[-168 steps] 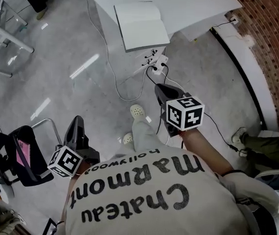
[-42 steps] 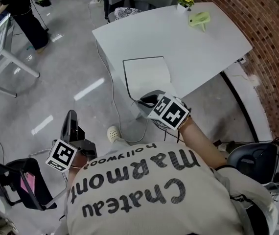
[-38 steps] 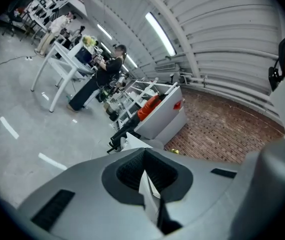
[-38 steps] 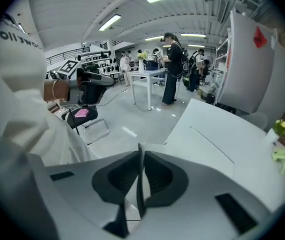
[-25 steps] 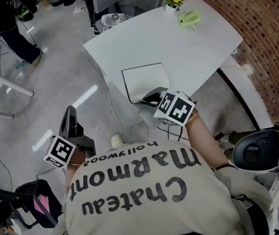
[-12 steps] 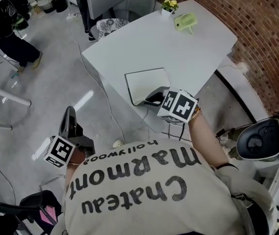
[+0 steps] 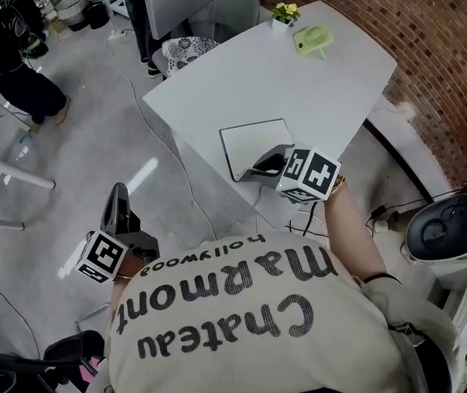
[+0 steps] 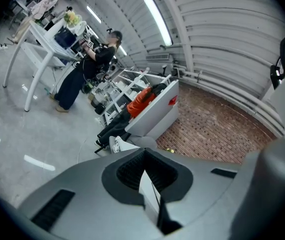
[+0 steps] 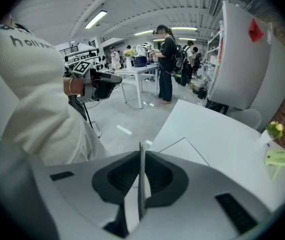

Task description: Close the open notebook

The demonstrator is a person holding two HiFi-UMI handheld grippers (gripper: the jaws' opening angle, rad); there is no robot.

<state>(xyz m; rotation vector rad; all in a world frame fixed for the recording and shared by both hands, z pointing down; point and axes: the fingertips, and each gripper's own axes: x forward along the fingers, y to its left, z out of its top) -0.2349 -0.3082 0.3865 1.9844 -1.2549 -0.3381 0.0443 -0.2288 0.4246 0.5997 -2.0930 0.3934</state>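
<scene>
Jaws together, empty, on L gripper [image 7: 118,195] & R gripper [image 7: 263,167]; R over near edge of notebook [image 7: 250,140], white table [image 7: 217,80].

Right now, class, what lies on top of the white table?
A notebook, a green object and small yellow flowers. The right gripper covers the notebook's near corner.

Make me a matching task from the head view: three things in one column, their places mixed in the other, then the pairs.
1 notebook
2 green object
3 left tongs

A over the floor, apart from the table
B far corner of the table, beside the yellow flowers
C near edge of the table, by the right tongs

Pairs: 1-C, 2-B, 3-A
</scene>
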